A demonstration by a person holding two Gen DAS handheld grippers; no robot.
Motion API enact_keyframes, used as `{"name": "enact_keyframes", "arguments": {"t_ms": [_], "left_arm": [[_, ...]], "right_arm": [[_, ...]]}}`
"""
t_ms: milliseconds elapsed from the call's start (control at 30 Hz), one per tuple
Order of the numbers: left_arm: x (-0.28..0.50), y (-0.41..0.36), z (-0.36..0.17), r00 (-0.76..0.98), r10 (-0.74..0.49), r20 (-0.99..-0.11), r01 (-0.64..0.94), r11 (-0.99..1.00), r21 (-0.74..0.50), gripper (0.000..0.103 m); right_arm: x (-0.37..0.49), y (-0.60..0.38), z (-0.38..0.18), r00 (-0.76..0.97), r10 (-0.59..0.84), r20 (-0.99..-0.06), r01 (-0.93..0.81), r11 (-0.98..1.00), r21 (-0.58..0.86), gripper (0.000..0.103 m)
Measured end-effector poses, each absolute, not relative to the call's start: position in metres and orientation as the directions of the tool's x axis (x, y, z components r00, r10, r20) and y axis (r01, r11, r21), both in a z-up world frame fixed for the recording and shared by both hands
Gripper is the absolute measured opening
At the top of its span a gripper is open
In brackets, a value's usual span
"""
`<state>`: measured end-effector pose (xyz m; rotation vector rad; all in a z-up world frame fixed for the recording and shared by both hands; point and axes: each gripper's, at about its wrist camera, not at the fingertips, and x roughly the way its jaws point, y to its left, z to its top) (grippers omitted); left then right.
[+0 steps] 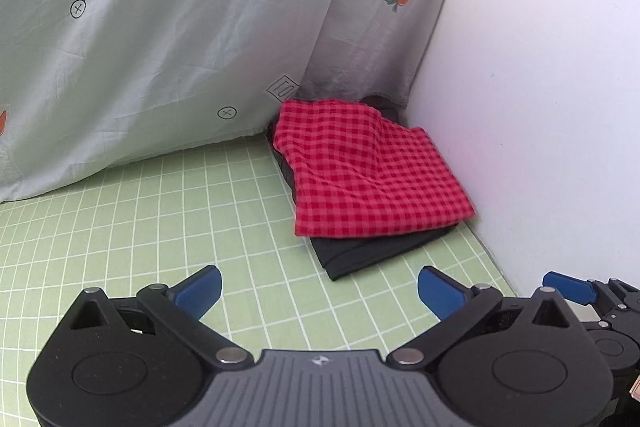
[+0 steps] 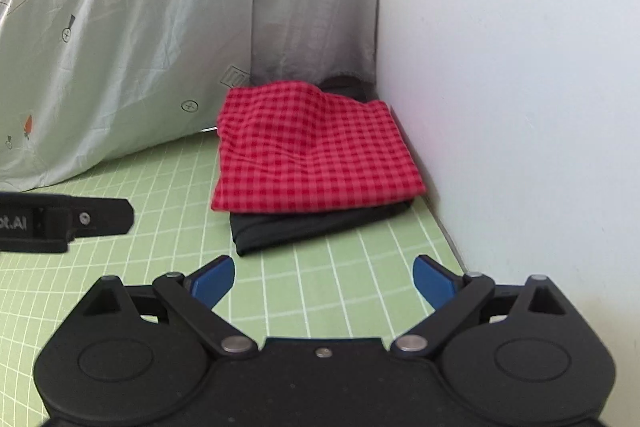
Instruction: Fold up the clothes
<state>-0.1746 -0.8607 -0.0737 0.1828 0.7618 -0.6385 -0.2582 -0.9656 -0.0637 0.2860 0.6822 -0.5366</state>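
Note:
A folded red checked cloth [image 1: 368, 171] lies on top of a folded dark garment [image 1: 372, 249] in the far right corner of the green grid mat [image 1: 160, 227]. The same stack shows in the right wrist view, red cloth [image 2: 312, 155] over dark garment [image 2: 304, 229]. My left gripper [image 1: 320, 291] is open and empty, hovering over the mat just short of the stack. My right gripper [image 2: 324, 281] is open and empty, also just short of the stack. The right gripper's blue finger [image 1: 568, 287] shows at the left wrist view's right edge.
A pale grey sheet with carrot prints [image 1: 180, 27] hangs behind the mat. A white wall [image 1: 540, 107] borders the mat on the right, touching the stack. The left gripper's black body [image 2: 64, 221] reaches in at the left of the right wrist view.

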Motion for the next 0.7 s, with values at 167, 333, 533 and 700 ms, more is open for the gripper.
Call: {"name": "enact_keyframes", "arguments": {"t_ms": [167, 333, 533, 700], "left_arm": [[-0.178, -0.858, -0.074, 0.549, -0.475, -0.688, 0.610, 0.790, -0.058, 0.103], [-0.177, -0.859, -0.074, 0.555, -0.473, -0.684, 0.607, 0.792, -0.055, 0.103], [-0.175, -0.861, -0.075, 0.564, -0.455, -0.689, 0.596, 0.802, -0.042, 0.103], [-0.174, -0.862, -0.076, 0.564, -0.446, -0.695, 0.593, 0.804, -0.034, 0.103]], "right_arm": [[-0.263, -0.973, -0.063, 0.635, -0.402, -0.660, 0.601, 0.794, 0.094, 0.097], [-0.260, -0.976, -0.064, 0.636, -0.407, -0.656, 0.593, 0.802, 0.077, 0.097], [-0.256, -0.981, -0.067, 0.640, -0.400, -0.656, 0.580, 0.812, 0.071, 0.097], [-0.253, -0.983, -0.071, 0.638, -0.390, -0.664, 0.573, 0.817, 0.070, 0.097]]}}
